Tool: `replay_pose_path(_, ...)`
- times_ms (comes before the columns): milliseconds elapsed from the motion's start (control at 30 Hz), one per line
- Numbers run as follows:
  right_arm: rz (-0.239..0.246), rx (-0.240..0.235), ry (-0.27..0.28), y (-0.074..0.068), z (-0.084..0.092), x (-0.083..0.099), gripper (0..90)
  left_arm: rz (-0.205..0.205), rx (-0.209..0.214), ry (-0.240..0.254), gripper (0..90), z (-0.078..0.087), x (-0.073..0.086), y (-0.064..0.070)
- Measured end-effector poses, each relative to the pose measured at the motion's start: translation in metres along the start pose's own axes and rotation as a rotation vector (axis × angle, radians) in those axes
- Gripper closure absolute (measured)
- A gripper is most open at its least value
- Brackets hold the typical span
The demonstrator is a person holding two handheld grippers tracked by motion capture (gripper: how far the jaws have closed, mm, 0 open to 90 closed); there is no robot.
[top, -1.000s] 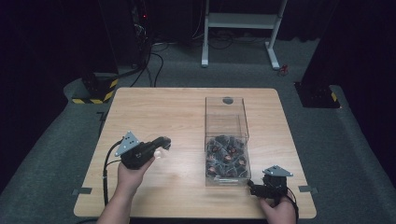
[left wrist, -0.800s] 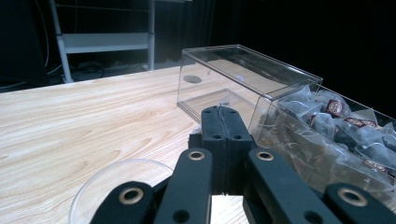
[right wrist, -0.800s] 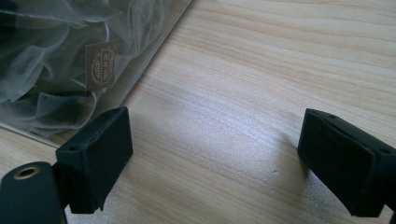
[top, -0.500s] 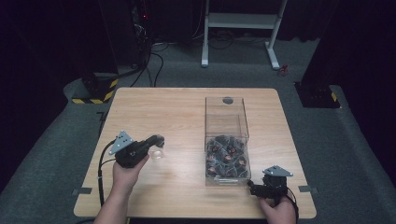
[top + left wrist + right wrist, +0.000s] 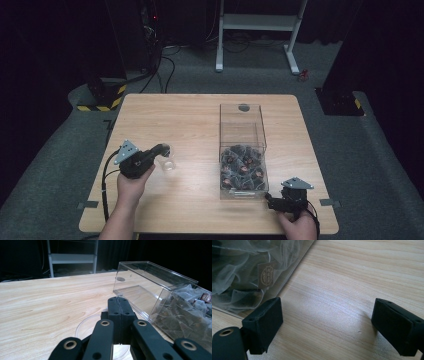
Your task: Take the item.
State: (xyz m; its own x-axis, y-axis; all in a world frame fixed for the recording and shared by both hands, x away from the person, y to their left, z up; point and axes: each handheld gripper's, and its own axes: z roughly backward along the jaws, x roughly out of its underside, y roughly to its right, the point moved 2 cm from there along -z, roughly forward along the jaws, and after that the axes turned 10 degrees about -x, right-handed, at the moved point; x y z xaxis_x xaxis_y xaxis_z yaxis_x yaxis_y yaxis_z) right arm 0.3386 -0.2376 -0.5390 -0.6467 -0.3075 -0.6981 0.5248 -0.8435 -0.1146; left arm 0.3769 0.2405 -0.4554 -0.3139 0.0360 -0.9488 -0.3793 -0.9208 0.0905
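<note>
A small clear cup (image 5: 169,161) at lower left is pinched by the closed left gripper (image 5: 162,150), the right gripper (image 5: 325,325) is held open, and a tea bag from the clear box (image 5: 243,150) is probably needed next.

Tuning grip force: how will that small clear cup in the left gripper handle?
The clear cup looks thin-walled, so probably light and easily crushed. Its smooth plastic may slip in the left gripper, shut on its rim. Empty on bare wood, it would likely tip or slide if nudged.
</note>
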Motion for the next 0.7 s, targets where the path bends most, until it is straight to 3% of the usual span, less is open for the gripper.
replay_pose_path(700,0.0,0.0,0.0,0.0,0.0,0.0,9.9,-0.035,-0.048,-0.057,89.7,-0.014,0.012,0.001)
